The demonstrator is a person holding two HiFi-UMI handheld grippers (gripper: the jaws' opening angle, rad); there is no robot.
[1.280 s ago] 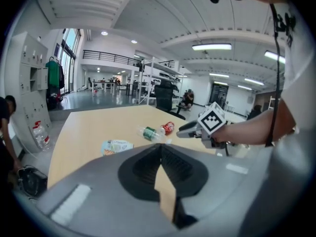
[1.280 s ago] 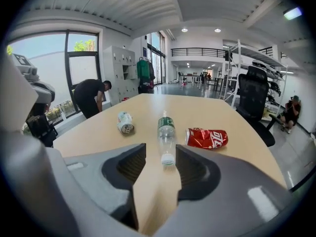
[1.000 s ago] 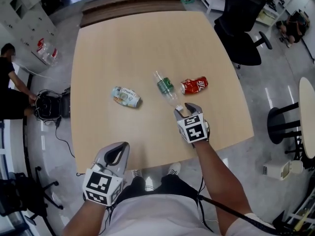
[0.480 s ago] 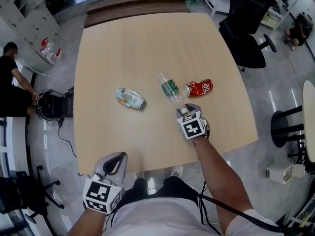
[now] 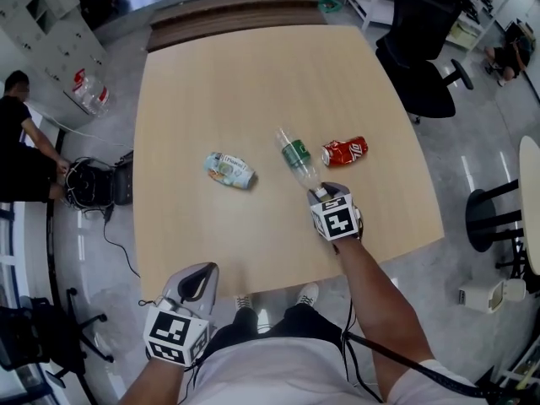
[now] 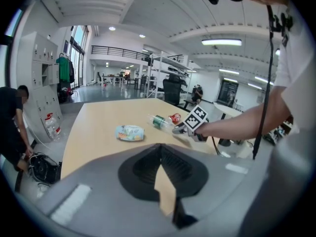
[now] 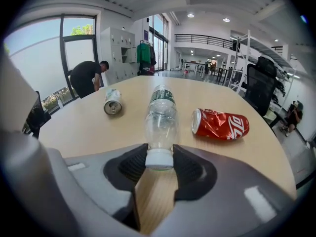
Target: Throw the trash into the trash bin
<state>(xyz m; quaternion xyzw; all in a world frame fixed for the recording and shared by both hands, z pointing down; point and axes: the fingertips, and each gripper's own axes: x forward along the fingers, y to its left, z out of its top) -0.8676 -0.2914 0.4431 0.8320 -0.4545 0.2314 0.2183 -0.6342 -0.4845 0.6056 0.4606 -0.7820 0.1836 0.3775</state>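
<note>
My right tongs (image 5: pixel 319 191) are closing on the cap of the bottle (image 5: pixel 296 156), lying on the counter (image 5: pixel 236 83) just beside the red can (image 5: pixel 344 151), its narrowest handle, while my left tongs (image 5: pixel 205 268) hang pressed together, empty.

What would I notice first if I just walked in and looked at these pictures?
Three bits of trash lie on the big wooden table: a clear plastic bottle with a green label in the middle, a crushed red can to its right and a squashed pale can to its left. The right gripper is at the bottle's near end, its jaws closing with the white cap between them.
</note>
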